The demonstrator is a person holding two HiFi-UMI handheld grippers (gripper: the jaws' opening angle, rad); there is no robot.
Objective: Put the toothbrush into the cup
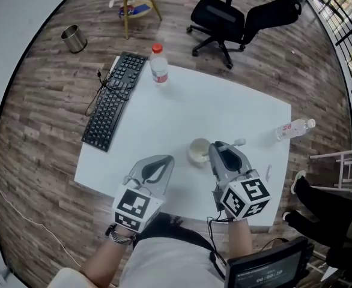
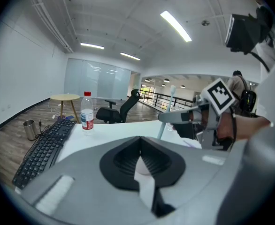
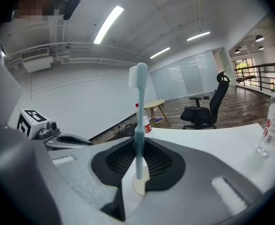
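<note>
Right claw grips toothbrush right by the cup; drop-in and release look left; left claw closed, empty

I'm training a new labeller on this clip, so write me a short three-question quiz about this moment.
1. Which gripper holds the toothbrush?
2. True or false: the left gripper is shut and empty.
3. What lies along the left edge of the table? A. keyboard B. laptop C. plate
Key: 1. the right gripper; 2. true; 3. A.
</note>
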